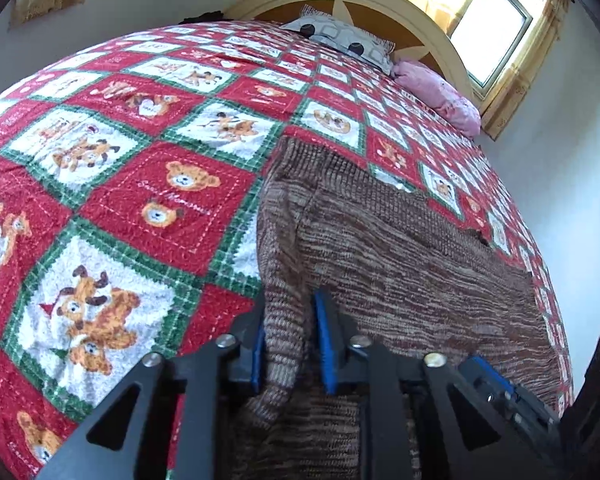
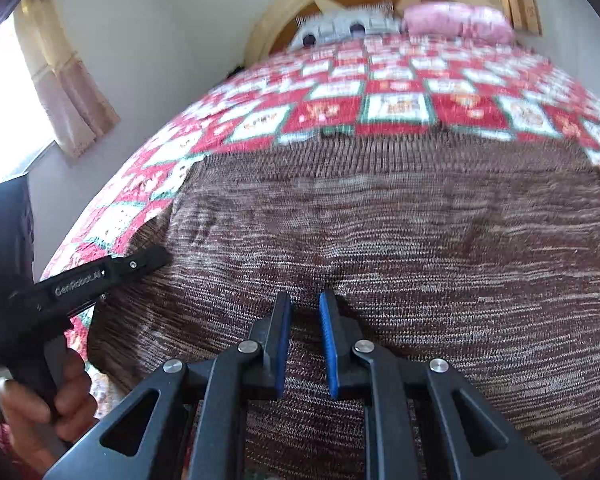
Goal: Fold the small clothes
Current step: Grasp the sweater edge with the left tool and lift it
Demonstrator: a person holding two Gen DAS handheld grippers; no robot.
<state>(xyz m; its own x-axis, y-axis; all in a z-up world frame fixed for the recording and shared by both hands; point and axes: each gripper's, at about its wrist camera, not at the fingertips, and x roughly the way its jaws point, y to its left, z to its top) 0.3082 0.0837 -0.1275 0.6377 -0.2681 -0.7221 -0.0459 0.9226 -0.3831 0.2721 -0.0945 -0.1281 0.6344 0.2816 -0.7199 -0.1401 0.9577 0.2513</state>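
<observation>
Brown knit sweater [image 1: 400, 248] lay flat on the bed quilt [image 1: 140, 168]. Left hand-held gripper [image 1: 290, 344] was clamped on its sleeve; right hand-held gripper [image 2: 305, 340] stood slightly apart, holding nothing. Risk: loose knit slipping out mid-fold, bunching the sleeve.

To my left the red, green and white bear-patterned quilt [image 1: 112, 184] lies bare and passable. The brown knitted sweater [image 2: 380, 232] covers the near right; a grey patterned pillow [image 1: 340, 38] and pink pillow [image 1: 440, 92] block the headboard end.
</observation>
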